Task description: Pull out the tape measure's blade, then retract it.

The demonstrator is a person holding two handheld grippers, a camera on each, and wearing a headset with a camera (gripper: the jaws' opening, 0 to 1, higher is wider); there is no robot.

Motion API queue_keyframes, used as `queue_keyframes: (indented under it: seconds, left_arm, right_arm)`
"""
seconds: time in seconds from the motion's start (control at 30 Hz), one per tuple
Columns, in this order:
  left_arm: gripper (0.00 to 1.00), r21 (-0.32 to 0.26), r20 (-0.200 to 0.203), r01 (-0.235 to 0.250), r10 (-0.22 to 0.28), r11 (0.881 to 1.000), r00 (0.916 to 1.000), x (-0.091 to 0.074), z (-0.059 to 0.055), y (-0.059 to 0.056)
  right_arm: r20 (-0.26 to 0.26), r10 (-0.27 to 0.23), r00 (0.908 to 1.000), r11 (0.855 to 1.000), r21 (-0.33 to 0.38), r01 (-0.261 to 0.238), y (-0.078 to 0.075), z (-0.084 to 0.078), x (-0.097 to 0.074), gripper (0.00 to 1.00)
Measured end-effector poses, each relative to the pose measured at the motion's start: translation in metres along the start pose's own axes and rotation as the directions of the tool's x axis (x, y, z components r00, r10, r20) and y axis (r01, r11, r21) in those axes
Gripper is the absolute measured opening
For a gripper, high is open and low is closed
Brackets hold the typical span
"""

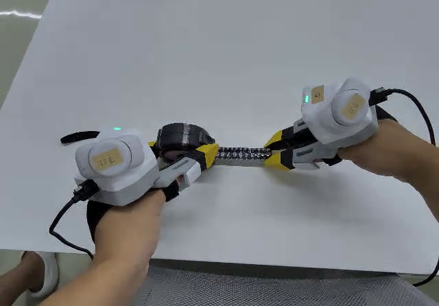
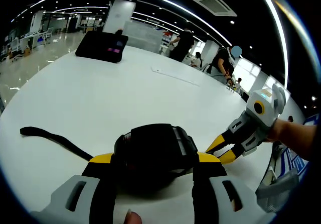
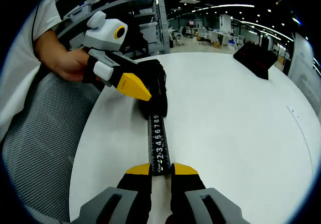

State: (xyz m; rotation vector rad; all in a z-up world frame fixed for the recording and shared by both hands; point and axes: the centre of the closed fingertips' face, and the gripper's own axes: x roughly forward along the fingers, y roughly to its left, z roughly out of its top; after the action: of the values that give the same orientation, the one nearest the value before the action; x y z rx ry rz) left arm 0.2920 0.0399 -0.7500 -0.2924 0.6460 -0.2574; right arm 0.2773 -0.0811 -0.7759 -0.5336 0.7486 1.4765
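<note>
White table [image 1: 206,66] | left gripper [image 2: 155,159] clamps black round tape-measure case [image 1: 180,136], 9 o'clock | right gripper [image 3: 161,170] pinches numbered blade [image 3: 156,136], 3 o'clock | likely pulling out; next: steady straight draw.

The left gripper [image 2: 155,159] clamps the black tape measure [image 2: 155,142] between its two yellow-tipped jaws, above the white table [image 2: 100,93]. A black strap [image 2: 50,135] trails from the tape measure toward the table's left edge. The right gripper [image 2: 222,150] sits just right of the tape measure, its yellow tips close together. A black device [image 2: 102,46] and a white power strip [image 2: 175,76] lie near the far edge.
</note>
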Motion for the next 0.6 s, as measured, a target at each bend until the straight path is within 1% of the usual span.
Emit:
queue_keyframes:
  seconds: [0.6]
  left_arm:
    - [0.56,-0.005,0.002,0.004,-0.004,1.0,1.0,0.001,0.0,0.001]
  right_arm:
    - [0.036,0.023,0.9991,1.0,-0.005,-0.023,0.003,0.022,0.018,0.1]
